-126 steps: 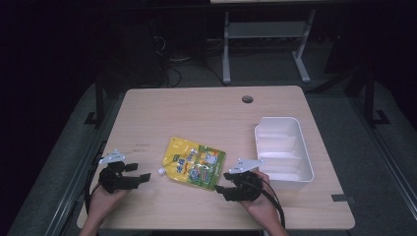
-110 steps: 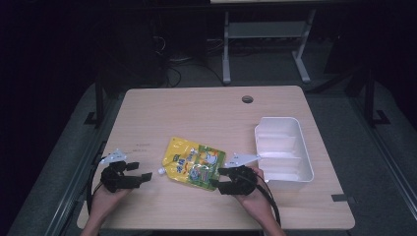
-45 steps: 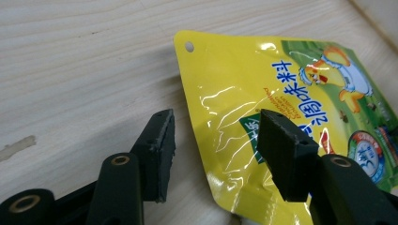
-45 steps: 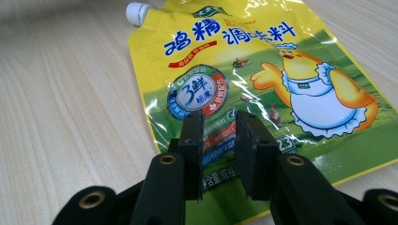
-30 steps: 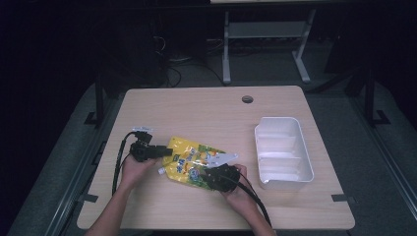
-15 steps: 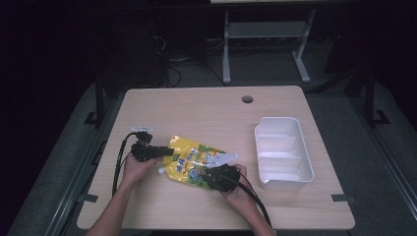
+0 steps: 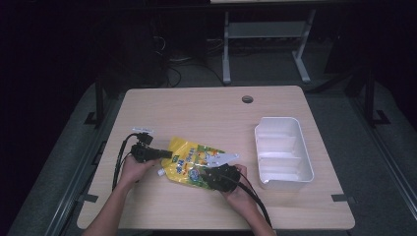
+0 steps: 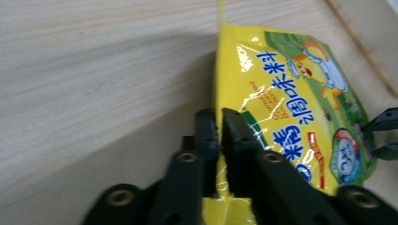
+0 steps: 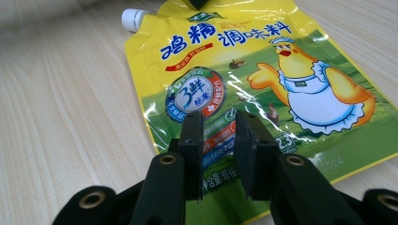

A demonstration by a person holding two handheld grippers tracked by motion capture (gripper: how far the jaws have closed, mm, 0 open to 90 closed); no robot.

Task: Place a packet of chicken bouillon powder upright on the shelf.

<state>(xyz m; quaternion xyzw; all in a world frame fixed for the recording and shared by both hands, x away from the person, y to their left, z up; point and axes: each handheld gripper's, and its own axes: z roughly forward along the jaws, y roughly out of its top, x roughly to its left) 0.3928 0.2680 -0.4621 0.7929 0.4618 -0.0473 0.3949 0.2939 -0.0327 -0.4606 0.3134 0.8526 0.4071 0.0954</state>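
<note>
Item: pouch (image 7: 195,163), yellow, printed with a cartoon hen, white screw cap (image 9: 132,18) at one corner. Location: flat on the table (image 7: 211,113), front-centre, between my two hands; white bin (image 7: 282,152) well apart to its right.

Left gripper (image 8: 218,123): jaws have just been closing and now pinch the pouch's flat side seam, pads nearly together with only the film between them. I read this as a firm clamp on the edge.

Right gripper (image 9: 218,125): jaws a little apart, standing over the bottom edge of the pouch on the printed face. Whether the pads actually press the film I cannot tell; the lower pad may be under the edge, but it is hidden.

Handling, my judgement: soft laminated film, glossy and therefore slippery under hard pads. The contents look loose, so the body will sag and shift when lifted and the weight will slide to the low end. Light to moderate, not fragile, though a hard pinch on the filled belly would only crease it and slip.

Where to hold: the sealed seams are the stiffest flat parts and give the best bite; the left edge is already taken. A second hold on the bottom seam would keep it from folding. The cap is rigid but small, and I would leave it alone
</note>
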